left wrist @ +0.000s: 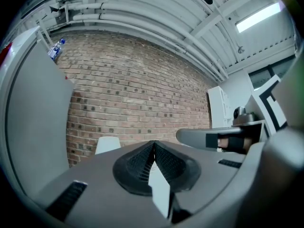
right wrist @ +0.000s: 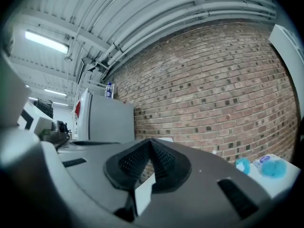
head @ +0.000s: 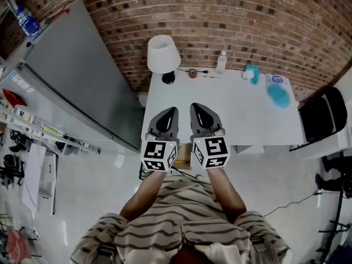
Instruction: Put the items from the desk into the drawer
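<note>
Over the near edge of the white desk (head: 231,114), both grippers hang side by side, pointing level toward the brick wall (head: 247,21). The left gripper (head: 171,113) is clenched with nothing between its pads, and the right gripper (head: 197,109) is clenched and empty too.

The task's things lie along the desk's far edge and right end: a small red-and-dark round piece (head: 192,73), a clear bottle (head: 221,62), a teal item (head: 253,74), a white item with purple print (head: 276,79) and a fluffy blue item (head: 279,96). I cannot make out the drawer. The grippers and the person's forearms (head: 228,191) cover the desk's near front, so I cannot tell whether it stands open or shut, or whether anything lies in it.

Any pick from here calls for parting the jaws before the reach, since clenched jaws would only shove a thing along. The bottle is upright and narrow and would likely tip if nudged, so a grip low on its body seems wise. The fluffy item will probably squash, so its firmer part is the better hold.

A white lamp (head: 161,56) stands at the far left corner, close to the round piece. A thin dark cord (head: 181,70) beside it could snag. A grey fridge (head: 77,76) flanks the desk at left and a black chair (head: 324,114) at right.
</note>
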Demonstrator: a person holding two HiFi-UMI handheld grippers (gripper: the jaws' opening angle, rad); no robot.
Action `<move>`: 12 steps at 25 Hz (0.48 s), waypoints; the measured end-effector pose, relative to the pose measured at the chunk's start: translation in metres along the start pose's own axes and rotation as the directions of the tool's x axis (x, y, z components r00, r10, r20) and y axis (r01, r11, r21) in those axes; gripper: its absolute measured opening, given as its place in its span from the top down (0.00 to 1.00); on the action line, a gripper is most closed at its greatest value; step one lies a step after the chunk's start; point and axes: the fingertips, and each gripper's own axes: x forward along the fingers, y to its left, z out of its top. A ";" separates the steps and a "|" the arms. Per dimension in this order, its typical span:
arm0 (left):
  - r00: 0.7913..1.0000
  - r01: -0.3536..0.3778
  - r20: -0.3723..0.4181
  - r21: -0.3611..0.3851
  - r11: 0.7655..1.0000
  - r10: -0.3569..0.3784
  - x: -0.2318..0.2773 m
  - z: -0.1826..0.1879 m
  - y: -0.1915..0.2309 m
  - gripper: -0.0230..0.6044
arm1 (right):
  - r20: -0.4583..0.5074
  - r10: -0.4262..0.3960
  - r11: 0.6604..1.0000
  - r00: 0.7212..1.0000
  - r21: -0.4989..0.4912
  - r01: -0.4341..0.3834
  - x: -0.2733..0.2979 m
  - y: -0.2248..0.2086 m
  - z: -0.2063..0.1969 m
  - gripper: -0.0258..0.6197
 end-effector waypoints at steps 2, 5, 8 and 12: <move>1.000 0.002 0.008 0.005 1.000 -0.002 0.001 0.005 0.000 0.95 | 0.008 -0.003 1.000 1.000 0.010 0.002 0.000 -0.002 0.005 0.94; 1.000 0.010 0.020 0.009 1.000 -0.011 0.003 0.012 -0.002 0.95 | 0.016 -0.010 1.000 1.000 0.014 0.010 0.001 -0.004 0.010 0.94; 0.999 0.021 0.032 0.015 1.000 -0.022 0.005 0.018 -0.006 0.95 | 0.022 -0.012 1.000 1.000 0.015 0.011 0.001 -0.006 0.014 0.94; 0.999 0.033 0.033 0.015 0.999 -0.033 0.007 0.021 -0.009 0.95 | 0.019 -0.019 1.000 1.000 0.019 0.018 0.000 -0.009 0.014 0.94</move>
